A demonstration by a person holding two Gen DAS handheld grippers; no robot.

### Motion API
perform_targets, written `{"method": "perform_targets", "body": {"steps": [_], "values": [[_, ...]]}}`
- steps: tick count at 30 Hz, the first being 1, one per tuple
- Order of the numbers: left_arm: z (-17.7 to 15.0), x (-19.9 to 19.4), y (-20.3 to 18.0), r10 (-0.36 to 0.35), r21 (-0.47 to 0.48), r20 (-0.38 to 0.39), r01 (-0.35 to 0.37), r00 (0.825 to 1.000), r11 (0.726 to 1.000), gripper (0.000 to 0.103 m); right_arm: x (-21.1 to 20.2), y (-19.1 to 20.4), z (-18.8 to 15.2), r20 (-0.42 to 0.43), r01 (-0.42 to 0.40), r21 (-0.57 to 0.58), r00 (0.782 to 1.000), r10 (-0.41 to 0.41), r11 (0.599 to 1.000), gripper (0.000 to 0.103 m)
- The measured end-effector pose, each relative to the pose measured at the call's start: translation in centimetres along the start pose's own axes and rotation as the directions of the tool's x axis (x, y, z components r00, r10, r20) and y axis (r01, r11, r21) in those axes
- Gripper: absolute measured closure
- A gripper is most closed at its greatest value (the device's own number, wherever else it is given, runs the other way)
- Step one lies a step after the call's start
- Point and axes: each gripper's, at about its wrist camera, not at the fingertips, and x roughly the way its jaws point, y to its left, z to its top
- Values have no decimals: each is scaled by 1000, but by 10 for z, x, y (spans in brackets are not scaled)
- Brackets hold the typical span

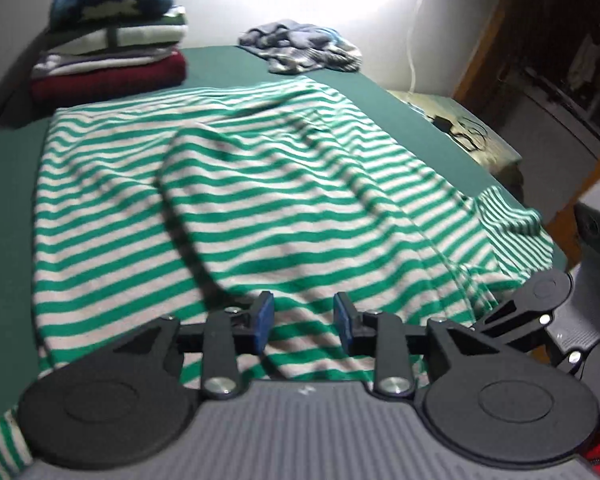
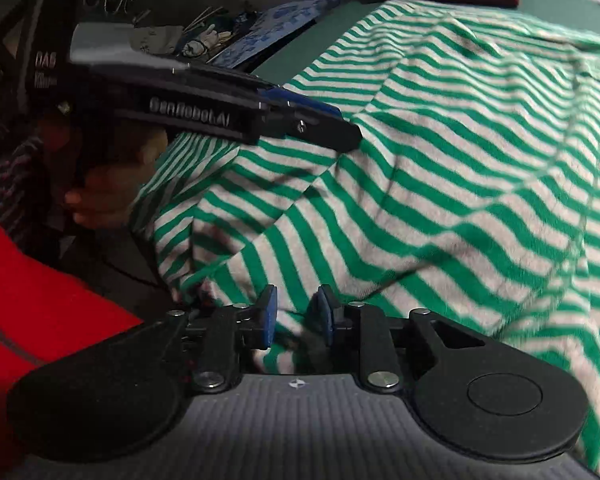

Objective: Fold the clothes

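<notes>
One striped shirt [image 1: 260, 200] spread lengthwise up green bed [image 1: 12, 184], toward folded stack [image 1: 112, 52]; left gripper [image 1: 303, 318] partly open, empty; right gripper [image 2: 296, 316] narrowly parted astride hem, grip unclear.

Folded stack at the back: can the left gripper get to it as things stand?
Probably yes. Nothing stands between the left gripper and the folded stack; only the flat striped shirt lies across the green surface. Its jaws look open and empty.
</notes>
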Motion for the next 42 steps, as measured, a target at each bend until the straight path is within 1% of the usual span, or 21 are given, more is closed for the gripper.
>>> {"method": "perform_targets", "body": {"steps": [3, 6, 9, 12, 15, 16, 17, 18, 21, 23, 25, 26, 27, 29, 30, 33, 35, 37, 38, 39, 42], "values": [[2, 11, -5, 10, 33, -2, -10, 1000, 999, 58, -4, 3, 2, 17, 23, 5, 1000, -23, 1000, 79], [-5, 23, -2, 76, 67, -67, -72, 995, 995, 65, -20, -5, 1, 129, 83, 88, 987, -94, 993, 74], [-19, 16, 1, 93, 79, -98, -85, 991, 993, 52, -27, -17, -6, 121, 140, 146, 980, -158, 979, 72], [-26, 8, -1, 119, 82, -124, -110, 985, 991, 50, -37, -23, -11, 146, 137, 144, 977, -158, 980, 73], [-12, -1, -3, 137, 49, -80, -134, 987, 990, 47, -50, -29, -11, 259, 186, 164, 940, -225, 969, 66], [-3, -1, -5, 149, 49, -51, -146, 988, 988, 44, -54, -36, -8, 298, 199, 191, 921, -250, 961, 62], [6, 2, -7, 159, 53, -26, -157, 987, 986, 33, -57, -44, -2, 321, 216, 218, 905, -278, 952, 59], [18, 8, -8, 173, 59, -1, -173, 985, 983, 24, -58, -54, 7, 325, 238, 238, 894, -308, 942, 57], [49, 35, -9, 224, 126, 77, -233, 971, 964, 23, -62, -93, 44, 301, 305, 291, 871, -389, 907, 57], [67, 60, 5, 275, 143, 70, -283, 959, 948, 30, -66, -120, 69, 278, 337, 320, 860, -428, 885, 60], [81, 81, 28, 300, 116, 42, -303, 953, 946, 56, -66, -143, 91, 265, 332, 308, 870, -416, 891, 61], [88, 88, 41, 310, 91, 29, -312, 950, 946, 77, -64, -154, 102, 254, 350, 299, 868, -428, 888, 63], [94, 95, 55, 322, 65, 16, -322, 947, 944, 84, -60, -162, 111, 247, 375, 291, 860, -447, 880, 63], [103, 106, 80, 347, -4, 4, -347, 938, 938, 84, -49, -179, 127, 244, 414, 277, 843, -480, 867, 63], [107, 110, 91, 356, -36, 2, -355, 935, 934, 83, -44, -187, 135, 242, 433, 269, 834, -496, 860, 63], [117, 121, 113, 392, -103, 20, -389, 920, 916, 63, -18, -209, 159, 205, 461, 234, 837, -507, 856, 64], [122, 128, 123, 446, -112, 41, -440, 894, 891, 61, -4, -212, 169, 213, 484, 190, 829, -517, 854, 65], [125, 134, 135, 495, -122, 64, -485, 867, 866, 37, 8, -216, 179, 226, 512, 149, 815, -533, 846, 65], [127, 137, 143, 511, -134, 72, -499, 857, 856, 18, 12, -219, 185, 234, 531, 135, 803, -548, 836, 65], [130, 140, 154, 518, -153, 72, -504, 852, 850, 6, 16, -223, 191, 242, 551, 121, 791, -562, 826, 63], [138, 145, 182, 534, -207, 78, -510, 842, 835, 2, 21, -237, 206, 276, 577, 106, 766, -581, 810, 64]]}}
